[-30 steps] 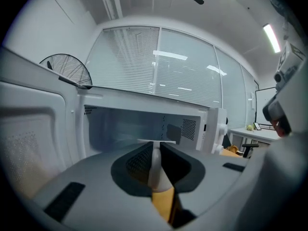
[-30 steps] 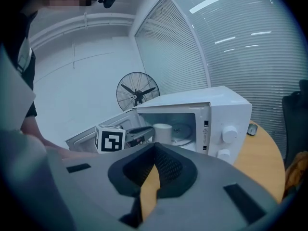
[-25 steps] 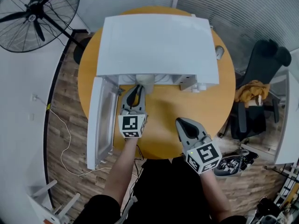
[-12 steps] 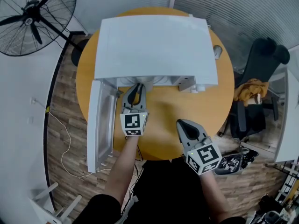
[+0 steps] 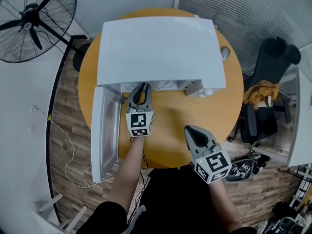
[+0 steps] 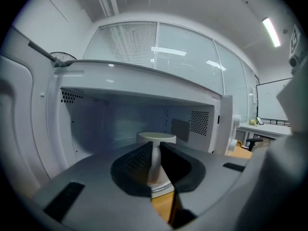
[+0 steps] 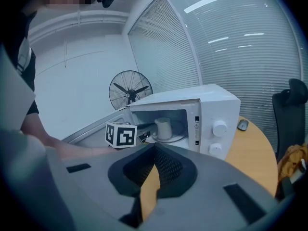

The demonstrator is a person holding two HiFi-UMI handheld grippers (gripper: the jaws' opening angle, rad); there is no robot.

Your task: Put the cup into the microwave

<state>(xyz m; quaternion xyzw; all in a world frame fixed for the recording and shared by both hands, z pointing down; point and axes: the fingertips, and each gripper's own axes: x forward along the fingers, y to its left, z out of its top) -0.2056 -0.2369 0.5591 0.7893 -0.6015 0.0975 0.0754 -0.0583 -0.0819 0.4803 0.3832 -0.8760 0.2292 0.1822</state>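
Left gripper view: cup [image 6: 156, 138] stands upright inside the microwave [image 5: 161, 48], on the turntable [image 7: 175, 137], roughly mid-cavity. Left tool [image 6: 155, 146] is at the oven mouth with its jaws a little apart. A strip of the cup shows through the gap, and the cup looks to sit just beyond the tips, not clamped, though how near is hard to tell.

Right gripper view agrees: the cup is on its own on the turntable, with the left tool's tips just left of it.

Head view: door [image 5: 103, 130] is swung fully open on the left. Right tool [image 5: 192, 130] hovers over the near right of the orange surface [image 5: 170, 126], well apart from the oven, jaws together and holding nothing.

Progress, my read: placing looks done, since the cup is in and upright. What's left is pulling the left tool out of the opening without knocking the cup. The door isn't shut, but the task doesn't ask for that.
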